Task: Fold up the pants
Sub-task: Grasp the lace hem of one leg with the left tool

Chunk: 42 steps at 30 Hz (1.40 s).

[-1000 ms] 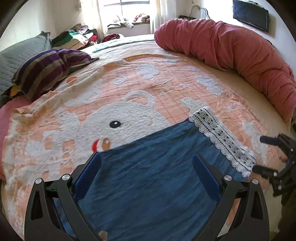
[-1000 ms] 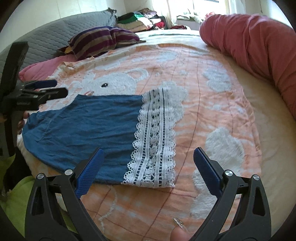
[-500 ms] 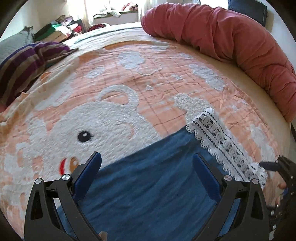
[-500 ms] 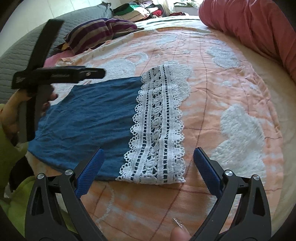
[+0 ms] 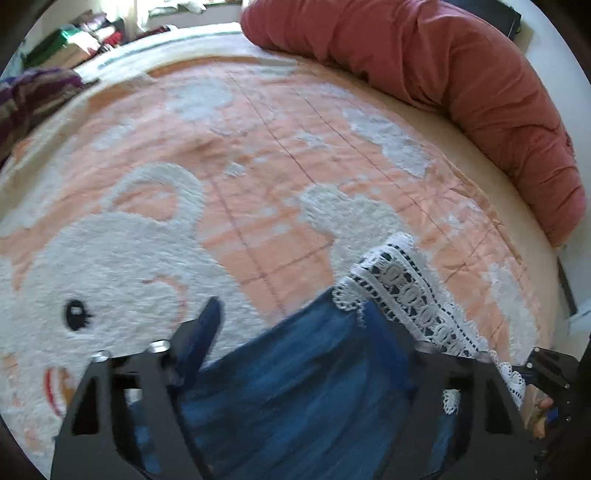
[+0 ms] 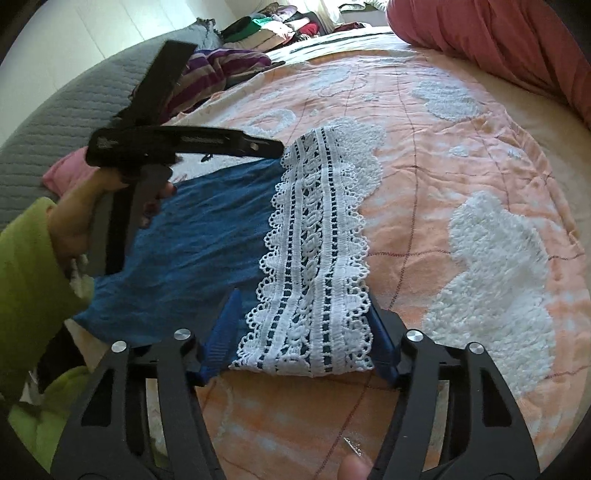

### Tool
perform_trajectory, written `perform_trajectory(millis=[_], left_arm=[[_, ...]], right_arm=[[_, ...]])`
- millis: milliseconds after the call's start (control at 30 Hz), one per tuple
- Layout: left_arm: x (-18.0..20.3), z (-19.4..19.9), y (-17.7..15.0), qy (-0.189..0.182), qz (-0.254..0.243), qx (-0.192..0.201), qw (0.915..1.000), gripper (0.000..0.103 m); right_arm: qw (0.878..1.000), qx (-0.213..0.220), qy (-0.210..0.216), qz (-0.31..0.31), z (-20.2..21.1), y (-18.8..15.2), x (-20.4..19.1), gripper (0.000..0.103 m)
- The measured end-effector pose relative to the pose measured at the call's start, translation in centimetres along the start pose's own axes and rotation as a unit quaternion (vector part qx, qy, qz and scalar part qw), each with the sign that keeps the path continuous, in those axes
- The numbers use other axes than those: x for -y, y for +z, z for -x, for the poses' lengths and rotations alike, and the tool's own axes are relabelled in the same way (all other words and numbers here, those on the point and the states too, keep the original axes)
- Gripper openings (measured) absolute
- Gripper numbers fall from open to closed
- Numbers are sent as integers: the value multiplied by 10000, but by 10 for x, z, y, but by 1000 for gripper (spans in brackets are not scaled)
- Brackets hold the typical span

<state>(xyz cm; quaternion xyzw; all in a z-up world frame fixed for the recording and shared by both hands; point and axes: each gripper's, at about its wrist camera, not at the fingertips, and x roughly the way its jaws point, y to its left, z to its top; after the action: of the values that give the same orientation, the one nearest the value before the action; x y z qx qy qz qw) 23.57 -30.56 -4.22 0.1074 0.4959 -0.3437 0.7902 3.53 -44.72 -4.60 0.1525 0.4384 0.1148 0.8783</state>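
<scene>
The blue denim pants (image 6: 192,236) with a white lace hem (image 6: 314,258) lie flat on the peach bear-print blanket (image 6: 443,155). My right gripper (image 6: 306,328) is open, its blue pads on either side of the near end of the lace hem. My left gripper (image 5: 299,332) is open over the far edge of the pants (image 5: 314,387), near the lace corner (image 5: 399,284). It also shows in the right wrist view (image 6: 184,144), held by a hand in a green sleeve.
A long red rolled duvet (image 5: 443,74) runs along the far right of the bed. A striped purple pillow (image 6: 221,66) and a grey quilted headboard (image 6: 55,110) lie at the left. Piled clothes (image 6: 273,26) sit at the far end.
Both grippers have moved forward onto the pants and narrowed. The right one now straddles the lace hem; the left one reaches the far edge near the lace corner.
</scene>
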Motion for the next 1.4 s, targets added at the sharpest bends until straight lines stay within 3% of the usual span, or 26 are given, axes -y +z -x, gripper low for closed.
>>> perform_trajectory(millis=[67,167,333,400,467,533,667,700,733,800,867,1033,1400], left_arm=[[5,-9,-4,-148,-59,-100,9998,73],[13,-15,-8,-42,-314,-102,9994,76],[11,-22,-4,-132,-254,-68,9996,88],[14,-25,-4,-106,-239,-51,9996,87],[17,-25,-3,-89,-251,-35,9996,84],[21,-23,-3,-200,-310,11,9993,72],[23,-29,0,-210,-289,-48,9994,72],[24,-29,0,-232,-259,-55,9994,65],[25,-29,0,-302,-252,-56,9992,49],[33,-26,-1,-462,-356,-78,9983,30],[40,-24,-2,-321,-467,-87,9984,28],[30,-16,-4,-477,-197,14,9987,17],[-4,55,-24,-1016,511,972,9887,14]], right_arm=[[10000,-11,30,57,-2,1,-1,54],[9999,-32,2,107,-8,4,0,53],[9998,-54,-29,168,-15,3,-5,53],[9998,-50,-17,177,-14,3,-7,44],[9998,-52,-8,190,-13,2,-6,43],[9998,-70,-33,173,-15,2,-4,41],[9997,-47,-49,228,-16,1,-7,39],[9997,-37,-42,254,-16,1,-8,33],[9997,-28,-3,260,-15,2,-8,29],[9996,8,62,274,-12,3,-8,22],[9994,38,68,334,-11,2,-11,19],[9990,156,249,324,-4,6,-13,14],[9905,539,654,1081,24,18,-65,12]])
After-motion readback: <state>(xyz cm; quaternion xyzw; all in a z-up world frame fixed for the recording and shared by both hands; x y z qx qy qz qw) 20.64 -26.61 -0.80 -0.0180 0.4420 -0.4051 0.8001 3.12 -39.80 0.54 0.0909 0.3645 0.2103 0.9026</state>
